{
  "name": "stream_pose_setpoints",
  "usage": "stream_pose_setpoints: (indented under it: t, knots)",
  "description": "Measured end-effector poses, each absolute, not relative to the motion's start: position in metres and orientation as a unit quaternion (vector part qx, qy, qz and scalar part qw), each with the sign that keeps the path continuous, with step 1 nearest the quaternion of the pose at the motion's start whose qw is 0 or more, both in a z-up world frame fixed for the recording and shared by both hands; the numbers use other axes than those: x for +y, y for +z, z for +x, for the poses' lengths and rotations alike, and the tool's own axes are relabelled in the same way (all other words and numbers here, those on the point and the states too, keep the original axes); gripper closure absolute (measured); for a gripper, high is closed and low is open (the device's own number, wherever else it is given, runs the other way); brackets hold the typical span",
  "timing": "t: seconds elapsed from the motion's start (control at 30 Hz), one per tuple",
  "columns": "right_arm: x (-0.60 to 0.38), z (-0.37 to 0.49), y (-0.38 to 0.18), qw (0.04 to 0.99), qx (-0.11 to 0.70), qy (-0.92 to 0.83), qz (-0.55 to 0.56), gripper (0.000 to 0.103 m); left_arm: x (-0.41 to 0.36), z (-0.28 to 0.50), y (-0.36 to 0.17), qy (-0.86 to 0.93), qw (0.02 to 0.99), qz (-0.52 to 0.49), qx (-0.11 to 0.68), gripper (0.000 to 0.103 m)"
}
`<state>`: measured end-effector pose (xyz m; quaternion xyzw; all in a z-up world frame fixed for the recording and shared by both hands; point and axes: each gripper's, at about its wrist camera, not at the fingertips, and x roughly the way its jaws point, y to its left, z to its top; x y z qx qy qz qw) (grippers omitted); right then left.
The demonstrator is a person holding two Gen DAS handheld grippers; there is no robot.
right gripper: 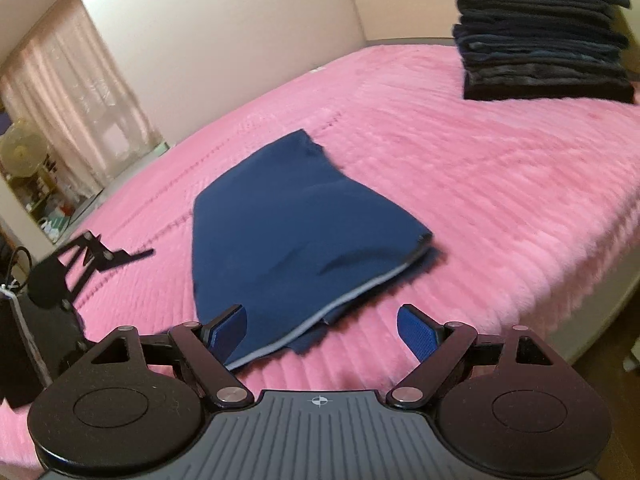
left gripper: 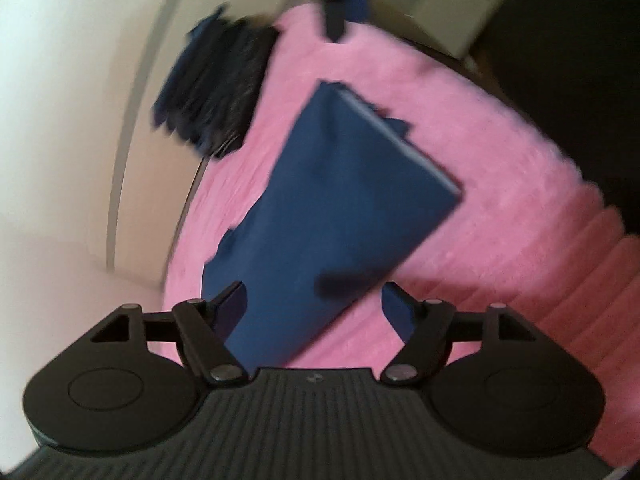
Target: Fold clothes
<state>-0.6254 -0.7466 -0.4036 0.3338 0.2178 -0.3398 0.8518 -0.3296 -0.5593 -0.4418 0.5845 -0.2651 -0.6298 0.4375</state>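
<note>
Both our left gripper [left gripper: 313, 300] and right gripper [right gripper: 322, 326] hang released over the folded navy garment [right gripper: 296, 216] lying flat on the pink bedspread [right gripper: 480, 184]; we judge only stacking it onto the pile of folded clothes [right gripper: 540, 36] remains.

No readable text, label, brand or number shows in either wrist view.

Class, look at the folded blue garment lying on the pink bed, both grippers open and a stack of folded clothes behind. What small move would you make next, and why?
Probably bring the right gripper down onto the blue garment at its near edge to grip it. It already lies folded on the pink bedspread, neither gripper holds it, and the stack of folded clothes looks like its destination.
</note>
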Motion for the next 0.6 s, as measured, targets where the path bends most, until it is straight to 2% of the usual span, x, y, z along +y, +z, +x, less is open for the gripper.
stream_pose_setpoints:
  t: [0.2, 0.37, 0.4, 0.43, 0.5, 0.6]
  knots:
    - [-0.754, -0.636, -0.407, 0.843, 0.210, -0.361, 0.340, 0.018, -0.576, -0.332, -0.474, -0.605, 0.350, 0.624, -0.351, 0.038]
    - [-0.763, -0.640, -0.411, 0.836, 0.198, -0.375, 0.348, 0.018, -0.591, -0.337, -0.483, -0.589, 0.340, 0.628, -0.378, 0.042]
    - [-0.764, -0.640, -0.412, 0.835, 0.196, -0.377, 0.349, 0.018, -0.593, -0.338, -0.484, -0.588, 0.340, 0.628, -0.379, 0.050]
    - [-0.765, -0.641, -0.413, 0.834, 0.194, -0.380, 0.349, 0.018, -0.595, -0.340, -0.485, -0.588, 0.341, 0.629, -0.377, 0.065]
    - [-0.767, -0.642, -0.415, 0.833, 0.193, -0.381, 0.353, 0.018, -0.596, -0.342, -0.484, -0.592, 0.348, 0.628, -0.366, 0.080]
    - [-0.766, -0.644, -0.417, 0.834, 0.195, -0.374, 0.355, 0.018, -0.598, -0.343, -0.468, -0.611, 0.380, 0.610, -0.331, 0.083]
